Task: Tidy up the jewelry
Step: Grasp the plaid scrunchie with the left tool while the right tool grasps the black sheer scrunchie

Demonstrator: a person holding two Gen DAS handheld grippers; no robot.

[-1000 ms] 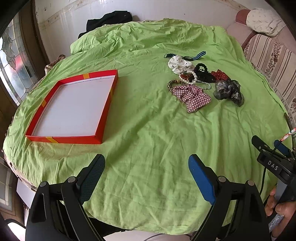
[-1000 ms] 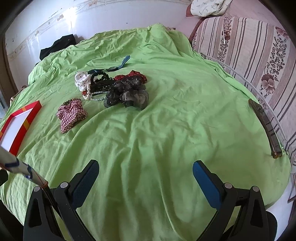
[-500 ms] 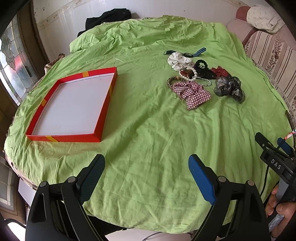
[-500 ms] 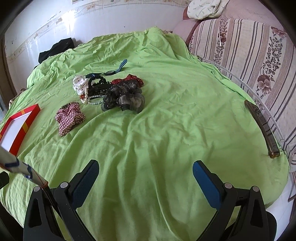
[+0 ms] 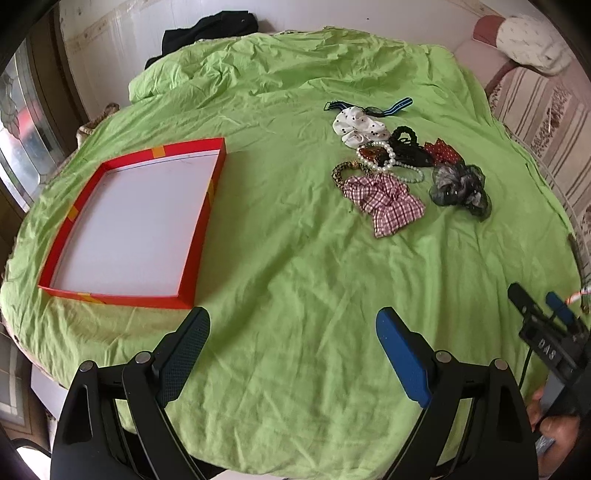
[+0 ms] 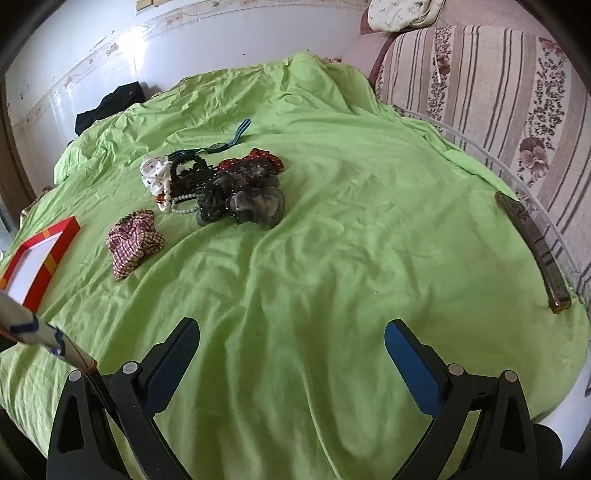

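A pile of jewelry and hair ties lies on the green cloth: a plaid scrunchie (image 5: pixel 386 199) (image 6: pixel 133 243), a grey sheer scrunchie (image 5: pixel 458 186) (image 6: pixel 243 201), a pearl bracelet (image 5: pixel 384 158) (image 6: pixel 168 195), a white dotted scrunchie (image 5: pixel 356 123), a red dotted one (image 5: pixel 443 151) and a striped watch strap (image 5: pixel 391 107). An empty red tray (image 5: pixel 201 221) (image 6: pixel 55 251) with a white floor sits to the left. My left gripper (image 5: pixel 291 354) is open and empty near the front edge. My right gripper (image 6: pixel 291 362) is open and empty, well short of the pile.
The round table's green cloth (image 5: pixel 295 280) is wrinkled. A brown comb-like strip (image 6: pixel 535 251) lies at the right rim. A striped sofa (image 6: pixel 498 110) stands behind on the right. Black cloth (image 5: pixel 207 29) lies at the far edge. The right gripper also shows in the left wrist view (image 5: pixel 546 332).
Both cameras have drawn back and up a little; the pile and tray appear slightly farther away. Nothing on the table has moved. Both grippers stay open.
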